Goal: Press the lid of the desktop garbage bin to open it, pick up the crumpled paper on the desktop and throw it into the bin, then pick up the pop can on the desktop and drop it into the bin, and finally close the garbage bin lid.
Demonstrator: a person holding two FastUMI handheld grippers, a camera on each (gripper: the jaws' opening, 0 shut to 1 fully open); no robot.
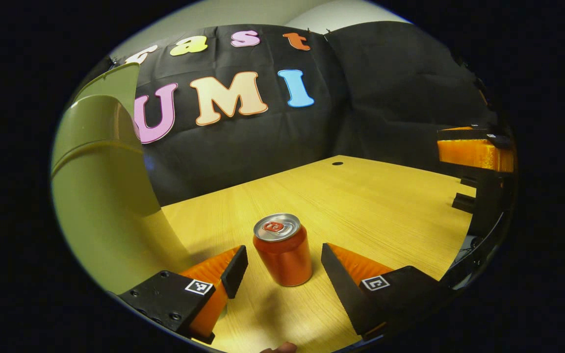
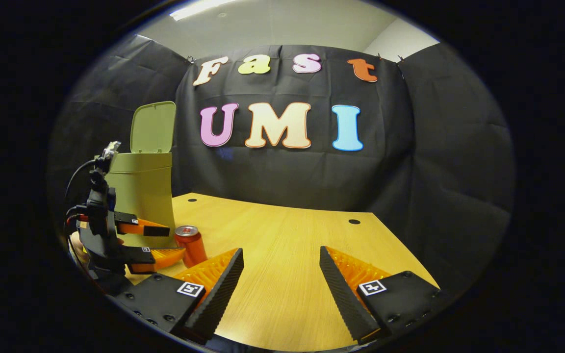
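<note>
My left gripper (image 1: 282,267) is spread wide, and the pop can (image 1: 283,249) stands upright right between its two fingers, with a gap of bare wood on either side, so neither finger touches it. The can is short and orange-red, its silver top intact with a red pull tab lying flat on it, and the body looks smooth and undented from here. It sits on the pale wooden bench (image 1: 371,206), close to the garbage bin (image 1: 101,196), whose olive-green wall swells up on my left in the left gripper view. From the right gripper view I see the bin (image 2: 145,196) standing at the far left of the bench (image 2: 287,255) with its lid (image 2: 153,127) swung up and standing nearly vertical over the open mouth. The can (image 2: 191,245) shows there just in front of the bin's base, and my left gripper (image 2: 167,242) reaches in beside it with fingers apart. My right gripper (image 2: 281,279) is also spread open, hovering over bare bench, well apart from can and bin, with nothing between its fingers.
</note>
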